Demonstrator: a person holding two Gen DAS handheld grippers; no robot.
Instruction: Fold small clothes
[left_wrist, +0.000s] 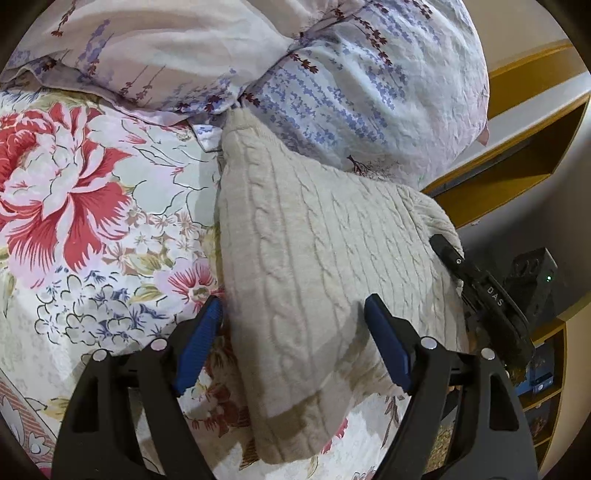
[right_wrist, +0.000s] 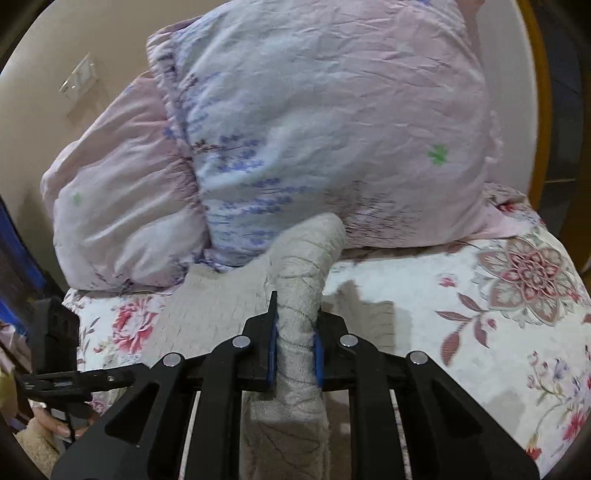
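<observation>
Your left wrist view is sharp and evenly lit: soft indoor light, no glare, and crisp cable stitches on the knit garment (left_wrist: 314, 258) ahead of the left gripper (left_wrist: 293, 314). Its fingers cast a soft shadow on the knit just between them. Your right wrist view is softer, with motion blur smearing the pillow (right_wrist: 314, 129) beyond the right gripper (right_wrist: 295, 343). A hard-edged shadow falls on the bedsheet (right_wrist: 480, 332) just right of those fingers. Both views bend strongly at the rims, where dark corners close in.
</observation>
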